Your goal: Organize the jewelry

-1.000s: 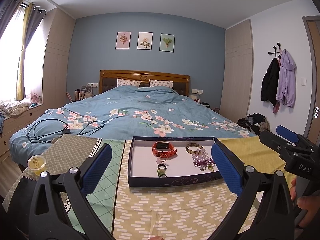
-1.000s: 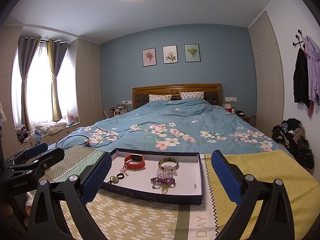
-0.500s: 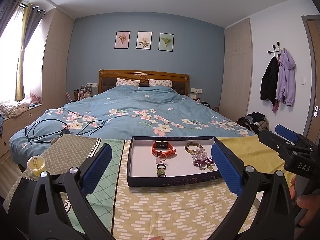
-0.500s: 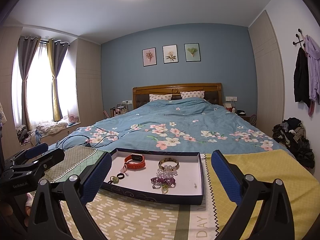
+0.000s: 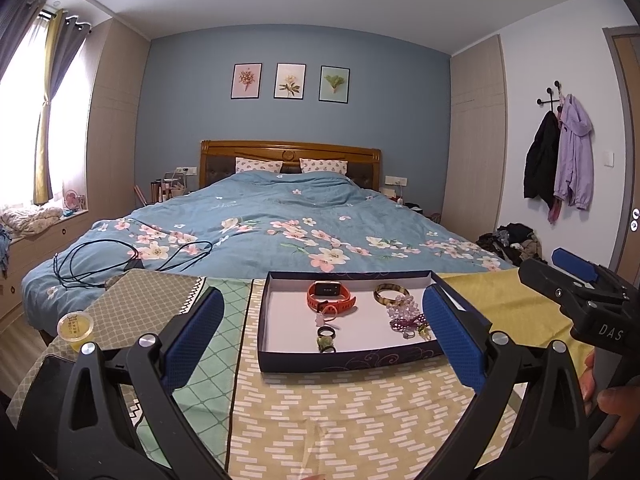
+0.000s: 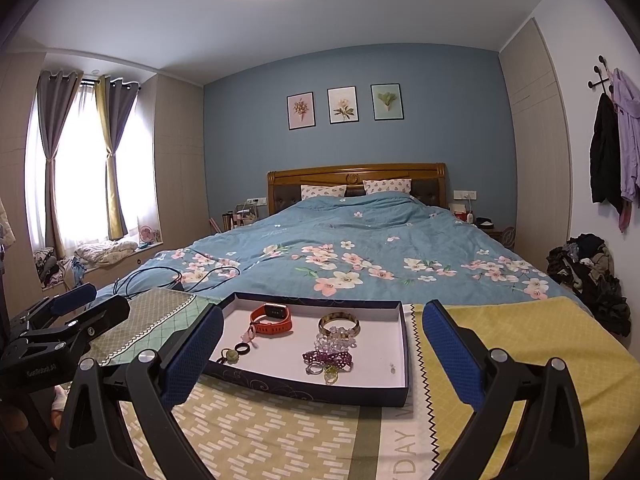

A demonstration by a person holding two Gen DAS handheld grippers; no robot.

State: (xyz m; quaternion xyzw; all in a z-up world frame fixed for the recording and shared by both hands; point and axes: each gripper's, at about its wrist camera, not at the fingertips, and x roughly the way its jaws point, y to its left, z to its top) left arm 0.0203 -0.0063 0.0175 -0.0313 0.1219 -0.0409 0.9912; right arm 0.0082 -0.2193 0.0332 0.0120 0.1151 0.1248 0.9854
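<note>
Hovering short of the shallow navy tray [image 5: 344, 360], both tools are spread wide and carry nothing: the left gripper [image 5: 324, 344] frames the tray from the lower middle of its view, and the right gripper [image 6: 320, 354] does likewise in its own. The tray sits on a patterned cloth [image 5: 340, 412] at the foot of the bed [image 5: 280, 220].

All the jewelry lies loose on the tray's white floor. An orange smartwatch [image 5: 331, 297] is at the upper centre, a gold bangle [image 5: 391, 293] to its right, clear beads [image 6: 337, 335] just below the bangle, a purple bead bracelet [image 6: 328, 358] lower still, and small rings [image 5: 326, 338] near the front wall.

The pieces look light. The watch strap is probably rubbery and forgiving, best pinched across the band beside the case. The bangle seems rigid and slick, so gripping across its rim should suit. Bead strands will sag and may snag one another where they touch; the rings, tiny and flat, likely need a careful edge pinch.
</note>
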